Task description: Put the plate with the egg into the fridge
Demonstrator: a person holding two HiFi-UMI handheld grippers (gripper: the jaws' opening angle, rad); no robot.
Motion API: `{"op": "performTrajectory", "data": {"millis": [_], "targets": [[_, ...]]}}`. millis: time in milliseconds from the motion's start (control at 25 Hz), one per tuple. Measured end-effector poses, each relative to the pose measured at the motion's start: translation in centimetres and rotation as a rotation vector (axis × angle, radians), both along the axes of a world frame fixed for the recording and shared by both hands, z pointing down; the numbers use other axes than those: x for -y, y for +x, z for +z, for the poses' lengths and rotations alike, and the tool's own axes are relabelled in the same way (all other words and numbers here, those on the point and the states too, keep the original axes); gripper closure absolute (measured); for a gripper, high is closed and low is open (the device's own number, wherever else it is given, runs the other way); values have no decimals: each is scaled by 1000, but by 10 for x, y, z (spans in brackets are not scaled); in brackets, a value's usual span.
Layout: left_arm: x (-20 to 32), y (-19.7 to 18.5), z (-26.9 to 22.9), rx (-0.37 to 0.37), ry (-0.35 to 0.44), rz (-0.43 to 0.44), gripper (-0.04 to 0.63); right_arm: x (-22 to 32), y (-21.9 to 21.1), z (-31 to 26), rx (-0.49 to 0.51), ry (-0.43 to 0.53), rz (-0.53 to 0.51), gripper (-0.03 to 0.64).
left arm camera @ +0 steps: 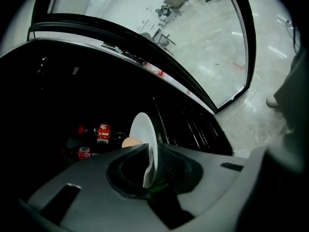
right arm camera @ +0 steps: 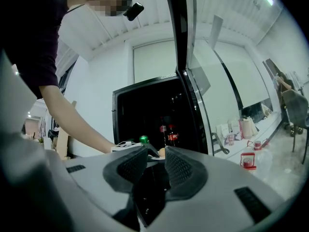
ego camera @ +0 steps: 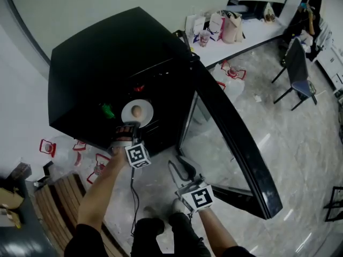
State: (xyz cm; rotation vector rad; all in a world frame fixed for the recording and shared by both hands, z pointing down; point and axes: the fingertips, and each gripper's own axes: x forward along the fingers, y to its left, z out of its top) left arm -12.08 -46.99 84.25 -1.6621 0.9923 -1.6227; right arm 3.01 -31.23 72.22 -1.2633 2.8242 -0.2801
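A white plate (ego camera: 137, 112) with a brown egg (ego camera: 136, 111) on it is held at the open front of the black fridge (ego camera: 107, 63). My left gripper (ego camera: 127, 127) is shut on the plate's near rim. In the left gripper view the plate (left arm camera: 145, 139) stands edge-on between the jaws of my left gripper (left arm camera: 152, 153), with the egg (left arm camera: 129, 142) beside it and the dark fridge interior behind. My right gripper (ego camera: 180, 171) hangs lower, near the door's foot, open with nothing in it. The right gripper (right arm camera: 155, 157) looks at the fridge (right arm camera: 140, 110) from the front.
The glass fridge door (ego camera: 236, 138) stands swung open to the right. Cola bottles (left arm camera: 96, 132) and a green-capped bottle (ego camera: 107, 110) lie inside. Water jugs (ego camera: 53, 149) and wooden slats (ego camera: 59, 197) are at the left; a chair (ego camera: 297, 68) and a table with bags (ego camera: 230, 31) are behind.
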Motion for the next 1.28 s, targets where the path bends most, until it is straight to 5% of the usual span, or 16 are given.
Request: {"op": "performTrajectory", "data": {"millis": [80,240,360,760,920,1160,1280], "targets": [[-1,-1,-2,-32,-59,-14,551,6,-2,-3,13,11,1,499],[-5,3,-5,-90,-227,-37,400,11,-5,-4,15,16,-3,499],[-13,1,-6,-77,-294,-40,374,11,-9,-3,13,3,-10,499],[-72,23,-47,-148,-86,29,380,-1,-5,-20,-20,-7,8,499],[-117,40,-101,-357,-16,-13,575,-20,-3,-58,-12,-11,39,499],[-190,51,-207,-942,48,-160,586,-68,-6,-124,1,2,98,499],[-228,59,-244,-1113,68,-140,586,-99,-8,-148,-13,23,129,499]]}}
